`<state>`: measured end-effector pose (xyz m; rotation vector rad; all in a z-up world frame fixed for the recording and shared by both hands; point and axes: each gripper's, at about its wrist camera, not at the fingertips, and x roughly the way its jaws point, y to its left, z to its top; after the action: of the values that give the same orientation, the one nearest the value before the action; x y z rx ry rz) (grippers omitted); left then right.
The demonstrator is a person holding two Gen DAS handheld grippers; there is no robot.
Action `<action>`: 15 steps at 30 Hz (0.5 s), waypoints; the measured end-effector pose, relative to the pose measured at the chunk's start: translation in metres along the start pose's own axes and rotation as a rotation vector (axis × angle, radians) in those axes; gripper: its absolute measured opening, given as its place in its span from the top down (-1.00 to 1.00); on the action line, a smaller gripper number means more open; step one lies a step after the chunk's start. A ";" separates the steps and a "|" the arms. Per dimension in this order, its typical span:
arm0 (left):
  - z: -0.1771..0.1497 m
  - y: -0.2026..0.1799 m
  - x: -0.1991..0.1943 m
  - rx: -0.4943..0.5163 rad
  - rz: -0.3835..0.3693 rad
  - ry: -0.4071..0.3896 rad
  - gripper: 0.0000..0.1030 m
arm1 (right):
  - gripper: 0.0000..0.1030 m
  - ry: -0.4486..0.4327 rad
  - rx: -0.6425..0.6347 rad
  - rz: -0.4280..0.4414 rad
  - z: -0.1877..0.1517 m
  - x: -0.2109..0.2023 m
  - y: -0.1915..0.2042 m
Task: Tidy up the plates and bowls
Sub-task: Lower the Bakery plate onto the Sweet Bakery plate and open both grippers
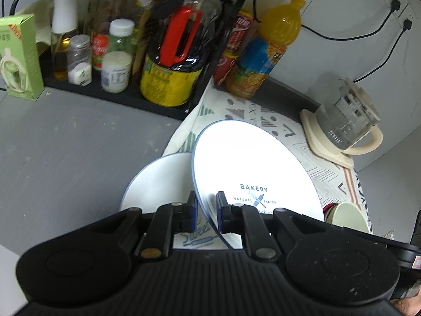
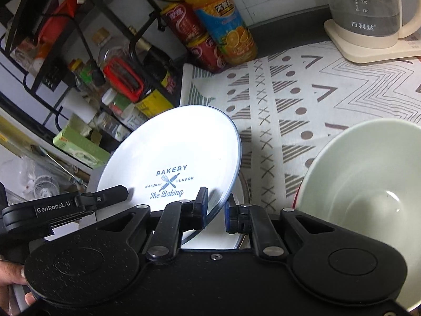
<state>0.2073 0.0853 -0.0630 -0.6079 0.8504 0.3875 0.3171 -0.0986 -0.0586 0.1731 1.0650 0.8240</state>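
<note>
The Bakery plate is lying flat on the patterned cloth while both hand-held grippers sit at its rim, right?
Not flat. The right wrist view shows the Bakery plate tilted up on edge, its far rim raised off the cloth. The left hand-held gripper and right hand-held gripper do straddle its rim.

A white plate (image 1: 252, 168) with a thin blue rim and a blue "BAKERY" print stood tilted on edge at centre frame in both views. Behind it, lower left of centre in the left wrist view, a second white plate (image 1: 158, 181) lay flat. A pale green bowl (image 2: 365, 194) filled the right wrist view's lower right.
</note>
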 end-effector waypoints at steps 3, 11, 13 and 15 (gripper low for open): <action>-0.007 0.006 0.001 -0.005 0.010 0.016 0.77 | 0.75 0.007 -0.016 -0.025 -0.005 0.003 0.005; -0.024 0.014 0.013 -0.002 0.029 0.072 0.76 | 0.75 0.035 -0.057 -0.106 -0.013 0.012 0.014; -0.028 0.017 0.016 -0.008 0.029 0.084 0.76 | 0.75 0.043 -0.066 -0.118 -0.015 0.015 0.015; -0.031 0.020 0.020 -0.011 0.031 0.094 0.76 | 0.75 0.049 -0.073 -0.129 -0.017 0.017 0.016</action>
<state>0.1908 0.0823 -0.1007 -0.6281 0.9488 0.3940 0.2988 -0.0799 -0.0713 0.0223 1.0790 0.7531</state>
